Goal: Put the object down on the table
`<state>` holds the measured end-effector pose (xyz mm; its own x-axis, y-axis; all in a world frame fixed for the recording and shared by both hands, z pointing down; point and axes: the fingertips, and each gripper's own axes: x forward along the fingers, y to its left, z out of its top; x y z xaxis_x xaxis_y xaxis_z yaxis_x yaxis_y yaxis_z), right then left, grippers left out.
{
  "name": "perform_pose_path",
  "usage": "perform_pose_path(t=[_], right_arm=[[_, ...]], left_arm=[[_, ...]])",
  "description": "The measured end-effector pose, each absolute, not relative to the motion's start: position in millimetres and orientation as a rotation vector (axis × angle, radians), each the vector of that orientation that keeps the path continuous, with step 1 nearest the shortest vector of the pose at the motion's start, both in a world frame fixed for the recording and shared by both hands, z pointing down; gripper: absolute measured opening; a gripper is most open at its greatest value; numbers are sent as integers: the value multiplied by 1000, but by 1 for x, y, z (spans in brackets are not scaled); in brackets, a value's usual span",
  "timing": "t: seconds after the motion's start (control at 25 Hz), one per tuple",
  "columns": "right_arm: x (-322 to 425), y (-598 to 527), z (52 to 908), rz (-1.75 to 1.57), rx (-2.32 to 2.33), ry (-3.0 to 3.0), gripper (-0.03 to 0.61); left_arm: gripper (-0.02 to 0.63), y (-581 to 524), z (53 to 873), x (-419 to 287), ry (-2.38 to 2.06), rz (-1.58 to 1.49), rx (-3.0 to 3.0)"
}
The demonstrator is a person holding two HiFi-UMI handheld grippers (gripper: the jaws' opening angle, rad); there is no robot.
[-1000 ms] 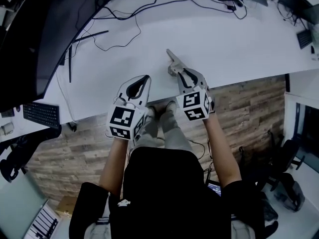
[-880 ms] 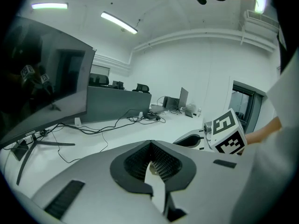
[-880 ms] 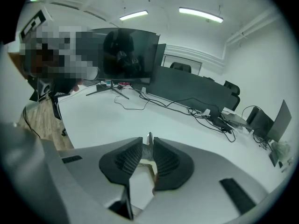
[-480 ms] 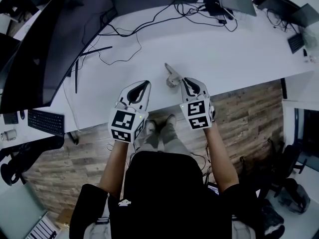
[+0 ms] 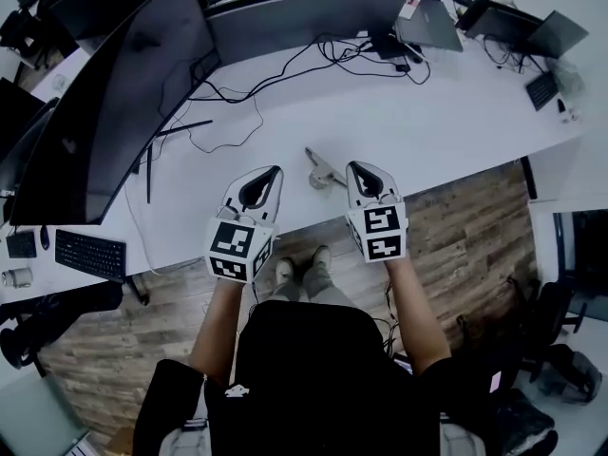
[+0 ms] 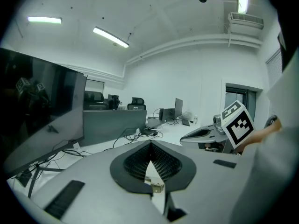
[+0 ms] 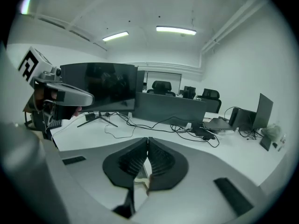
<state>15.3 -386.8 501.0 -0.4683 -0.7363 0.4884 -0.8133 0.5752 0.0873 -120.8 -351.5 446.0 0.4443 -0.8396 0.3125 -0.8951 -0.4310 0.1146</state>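
The left gripper (image 5: 273, 173) hovers at the near edge of the table (image 5: 456, 112), jaws together on nothing. Just right of it, the object (image 5: 323, 171) lies on the table, touching neither tool. Just beyond it, the right gripper (image 5: 354, 166) is closed and empty, so the set-down looks done.

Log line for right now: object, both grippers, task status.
object: lying on table, ungripped | left gripper: shut, empty | right gripper: shut, empty | status: object placed

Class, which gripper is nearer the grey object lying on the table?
The right gripper: the grey object lies just beside its tip; the left gripper is farther off.
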Motion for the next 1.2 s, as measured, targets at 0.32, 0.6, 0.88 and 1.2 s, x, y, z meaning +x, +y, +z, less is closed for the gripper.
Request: perform_pose_path(t=[0.32, 0.6, 0.88, 1.2], right_arm=[[28, -386, 456, 179, 1340, -2379, 25], [30, -385, 418, 109, 1384, -2430, 25], [31, -381, 388, 59, 1430, -2474, 25], [35, -373, 356, 12, 1475, -2516, 25]], left_arm=[[14, -353, 406, -119, -1527, 262, 2513], [14, -348, 379, -119, -1549, 234, 2555], [14, -343, 357, -120, -1565, 217, 2592], [14, -338, 328, -120, -1595, 199, 2653]])
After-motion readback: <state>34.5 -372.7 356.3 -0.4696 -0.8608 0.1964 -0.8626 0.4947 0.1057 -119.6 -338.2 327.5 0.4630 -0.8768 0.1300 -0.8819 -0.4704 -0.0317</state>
